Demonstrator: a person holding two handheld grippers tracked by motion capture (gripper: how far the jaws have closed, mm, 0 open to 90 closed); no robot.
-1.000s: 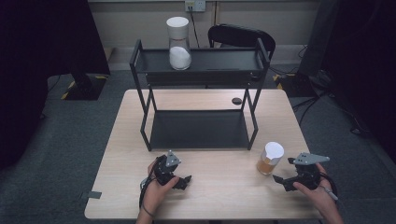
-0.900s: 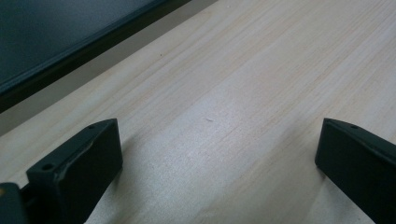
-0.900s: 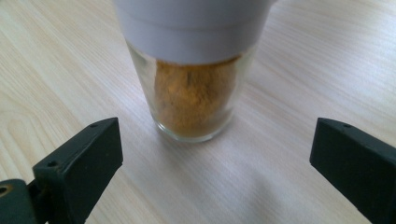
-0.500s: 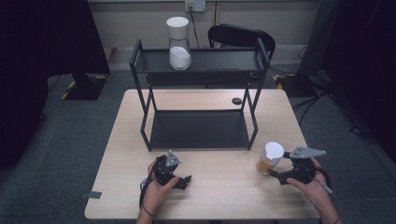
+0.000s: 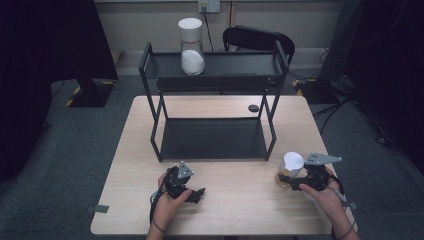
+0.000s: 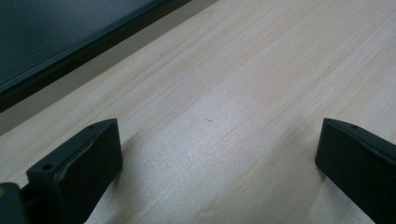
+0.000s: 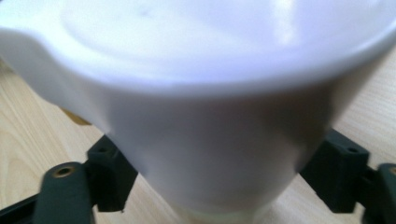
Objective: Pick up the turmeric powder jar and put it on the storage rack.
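So the wooden table has a black two-tier rack sitting toward the far side, and on the rack's top shelf there's a white-lidded jar of white powder; well apart from that, near the front right edge of the table, stands the white-lidded jar with something amber in it, upright, long axis straight up and down.

The right gripper is right at that jar, which sits between its two black jaws, just toward the rack side of the hand; in the right gripper view the white lid looms huge and the jaws have just been closing in on the body below it, pads looking snug against both sides, so I'd call it clamped on the jar.

The left gripper is way over at front centre, jaws spread wide over bare wood, holding nothing; the right hand is clearly the near one; next bit is presumably a straight lift toward the rack.
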